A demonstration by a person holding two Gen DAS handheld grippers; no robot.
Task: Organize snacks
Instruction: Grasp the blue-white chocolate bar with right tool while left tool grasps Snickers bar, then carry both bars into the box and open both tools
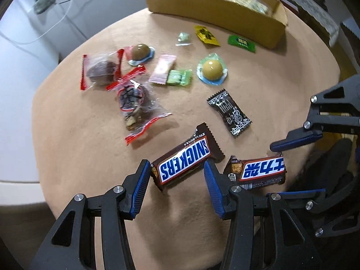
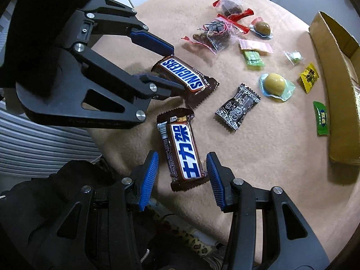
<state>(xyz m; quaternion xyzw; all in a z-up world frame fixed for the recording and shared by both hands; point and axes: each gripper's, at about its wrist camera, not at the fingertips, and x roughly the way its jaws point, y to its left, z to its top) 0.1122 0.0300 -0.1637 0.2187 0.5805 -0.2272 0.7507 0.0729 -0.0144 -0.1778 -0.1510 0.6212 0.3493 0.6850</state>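
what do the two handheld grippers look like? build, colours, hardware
Both match: the left gripper and right gripper have matte black linkage frames with triangular cutouts and round silver pivot bolts. Each finger ends in a blue ribbed pad. In the right wrist view the left gripper shows smooth dark blue finger backs. No cables or markings are legible, and no hand shows.
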